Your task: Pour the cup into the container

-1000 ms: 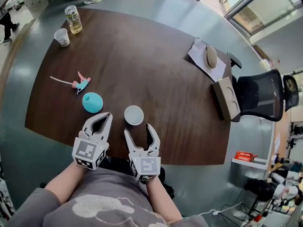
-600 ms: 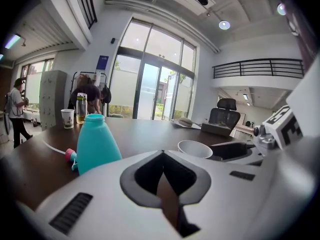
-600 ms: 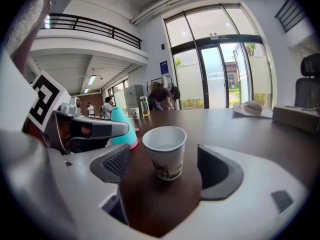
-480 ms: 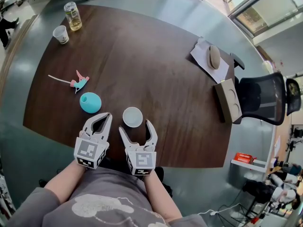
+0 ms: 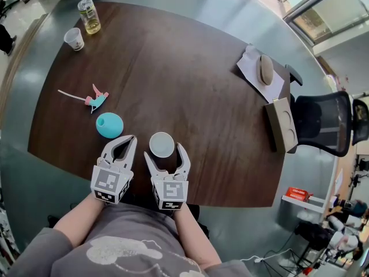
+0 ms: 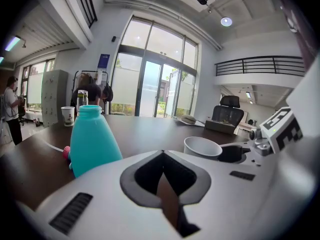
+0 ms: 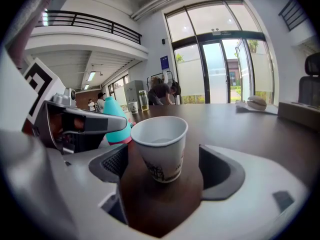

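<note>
Table: dark brown wood with visible grain, broad top with rounded corners.
Cup: white paper, tapered wall with a rolled rim and dark print low on its side; it stands upright on the table near the front edge.
Right gripper: pale moulded plastic with dark ribbed pads. Its jaws have just been opening and now stand wide, with the cup between them and a gap on each side.
Container: teal, smooth and matt, a rounded body narrowing to an open neck. It stands upright just to the left of the cup, apart from it.
Left gripper: same pale plastic, tips pressed together with nothing between them, pointing between container and cup.
Small tool: pink and teal with a thin pale tail, lying flat beyond the container.
Far corner: a second paper cup beside a clear bottle of yellowish liquid.
Right edge: a pale sheet bearing a smooth oval object, and a tan rectangular box.
Chair: black mesh back.
</note>
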Motion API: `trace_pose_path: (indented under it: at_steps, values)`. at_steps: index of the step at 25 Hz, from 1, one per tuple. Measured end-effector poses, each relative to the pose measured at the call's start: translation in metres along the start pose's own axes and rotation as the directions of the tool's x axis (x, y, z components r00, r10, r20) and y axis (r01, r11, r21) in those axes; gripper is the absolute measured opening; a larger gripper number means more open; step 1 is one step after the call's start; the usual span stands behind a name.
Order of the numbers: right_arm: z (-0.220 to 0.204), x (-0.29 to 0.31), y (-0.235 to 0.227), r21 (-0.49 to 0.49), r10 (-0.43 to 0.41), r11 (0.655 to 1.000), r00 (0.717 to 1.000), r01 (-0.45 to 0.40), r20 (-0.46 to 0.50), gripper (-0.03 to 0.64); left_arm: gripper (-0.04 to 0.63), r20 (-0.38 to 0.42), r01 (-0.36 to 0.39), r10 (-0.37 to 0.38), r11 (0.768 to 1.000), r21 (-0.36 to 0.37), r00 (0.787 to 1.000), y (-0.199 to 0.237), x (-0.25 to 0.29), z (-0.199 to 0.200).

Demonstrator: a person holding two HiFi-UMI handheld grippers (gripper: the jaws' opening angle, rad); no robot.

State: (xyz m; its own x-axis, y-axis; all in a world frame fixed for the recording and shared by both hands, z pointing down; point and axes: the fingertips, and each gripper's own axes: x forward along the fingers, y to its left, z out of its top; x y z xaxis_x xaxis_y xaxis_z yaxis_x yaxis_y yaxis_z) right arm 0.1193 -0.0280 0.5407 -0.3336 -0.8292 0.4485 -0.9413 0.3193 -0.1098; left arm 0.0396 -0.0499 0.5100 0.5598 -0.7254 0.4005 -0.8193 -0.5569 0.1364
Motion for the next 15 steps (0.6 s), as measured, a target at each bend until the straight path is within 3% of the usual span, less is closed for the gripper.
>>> trace_pose_path:
  at_steps: [15]
  values:
    - [0.005, 0.024, -0.002, -0.050, 0.005, 0.999, 1.000, -0.004, 0.005, 0.413, 0.008, -0.026, -0.007, 0.007, 1.000, -0.013, 1.000, 0.006, 0.015, -0.005]
